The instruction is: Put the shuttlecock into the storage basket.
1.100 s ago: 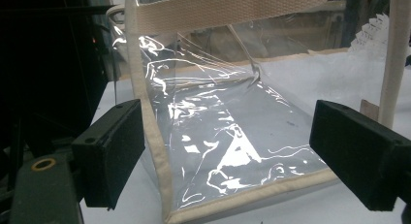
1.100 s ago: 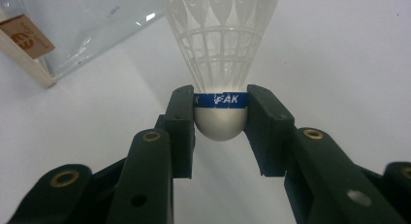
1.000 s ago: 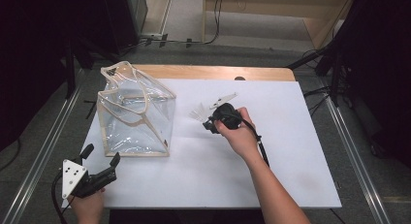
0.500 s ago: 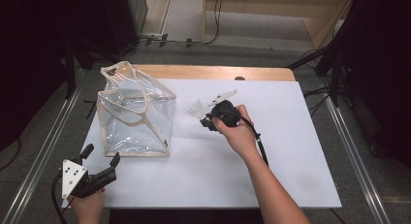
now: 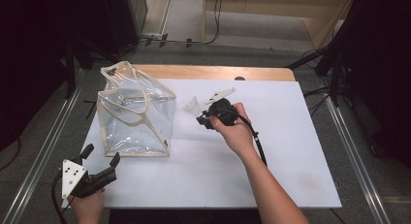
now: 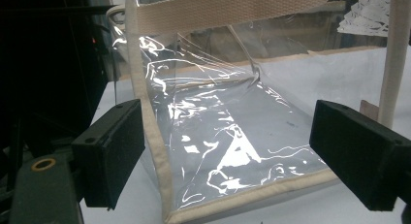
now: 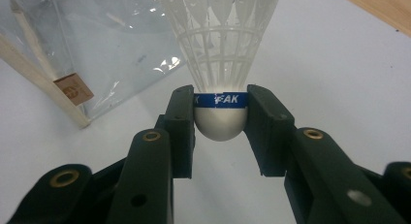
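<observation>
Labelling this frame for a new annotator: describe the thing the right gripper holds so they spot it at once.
Start at the white table, where a clear bag with beige trim stands at the left. Just right of it, the right gripper is shut on a shuttlecock. It is the small white one: a rounded cork with a blue band, jaws pressing its sides, and a netted plastic skirt flaring away.

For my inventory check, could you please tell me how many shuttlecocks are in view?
1. The shuttlecock is clamped by its cork base in the right tongs, just right of the clear bag on the table. The bag's clear walls show none inside, though glare could hide one.
</observation>
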Motion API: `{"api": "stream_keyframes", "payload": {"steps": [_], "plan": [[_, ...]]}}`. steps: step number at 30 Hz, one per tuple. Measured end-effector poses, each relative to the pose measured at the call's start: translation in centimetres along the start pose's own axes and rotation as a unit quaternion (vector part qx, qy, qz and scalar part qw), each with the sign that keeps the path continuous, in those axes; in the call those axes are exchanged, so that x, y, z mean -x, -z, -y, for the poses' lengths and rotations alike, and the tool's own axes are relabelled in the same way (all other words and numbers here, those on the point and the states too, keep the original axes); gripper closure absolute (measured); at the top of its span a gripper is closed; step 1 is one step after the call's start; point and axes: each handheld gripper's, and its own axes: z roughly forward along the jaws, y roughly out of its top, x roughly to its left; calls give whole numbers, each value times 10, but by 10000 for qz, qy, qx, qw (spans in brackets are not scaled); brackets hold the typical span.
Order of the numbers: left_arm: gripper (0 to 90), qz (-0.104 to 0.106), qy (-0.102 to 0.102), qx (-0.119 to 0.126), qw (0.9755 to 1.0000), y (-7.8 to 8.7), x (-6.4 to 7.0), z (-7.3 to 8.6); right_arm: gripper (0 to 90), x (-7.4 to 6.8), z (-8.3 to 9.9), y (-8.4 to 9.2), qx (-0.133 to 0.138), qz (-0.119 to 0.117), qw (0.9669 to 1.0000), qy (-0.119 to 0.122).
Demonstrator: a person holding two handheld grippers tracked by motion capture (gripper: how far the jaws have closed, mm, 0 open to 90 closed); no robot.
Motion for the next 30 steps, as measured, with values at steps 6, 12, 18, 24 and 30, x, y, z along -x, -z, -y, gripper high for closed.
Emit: {"api": "stream_keyframes", "payload": {"steps": [6,12,18,24,30], "plan": [[133,4,-3,2,10000,0,0,0,623,-2,-5,3,110,20,9999,47],[133,2,-23,-10,10000,0,0,0,623,-5,-10,9,214,70,9997,84],[133,-1,-25,-14,10000,0,0,0,623,-6,-13,13,307,68,9995,97],[133,-1,-25,-12,10000,0,0,0,623,-7,-16,15,408,34,9991,75],[133,-2,-25,-9,10000,0,0,0,623,-9,-20,18,527,-2,9986,100]]}}
